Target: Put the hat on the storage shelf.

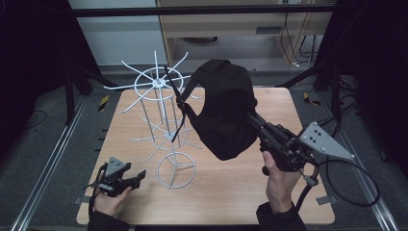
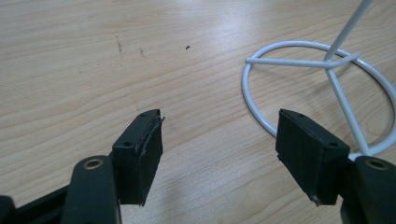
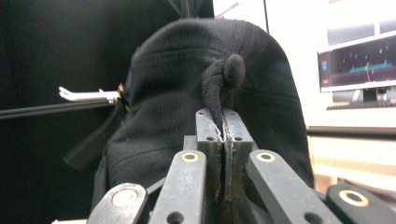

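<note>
A black cap (image 1: 225, 108) hangs in the air above the middle of the wooden table (image 1: 231, 187), beside a white wire rack (image 1: 161, 120). My right gripper (image 1: 255, 120) is shut on a pinch of its fabric; in the right gripper view the jaws are pressed together on a fold of the black cap (image 3: 210, 93) by its top button. The cap's strap (image 1: 180, 103) dangles against the rack's arms. My left gripper (image 1: 139, 175) rests low at the front left of the table, open with nothing between its jaws. In the left gripper view the left gripper (image 2: 219, 140) points at the rack's round base (image 2: 299, 60).
The rack has spokes reaching out at two levels and a ring foot (image 1: 175, 171) on the table. A black frame bar (image 1: 192, 9) runs across the back. A monitor (image 3: 357, 60) shows at the right of the right gripper view.
</note>
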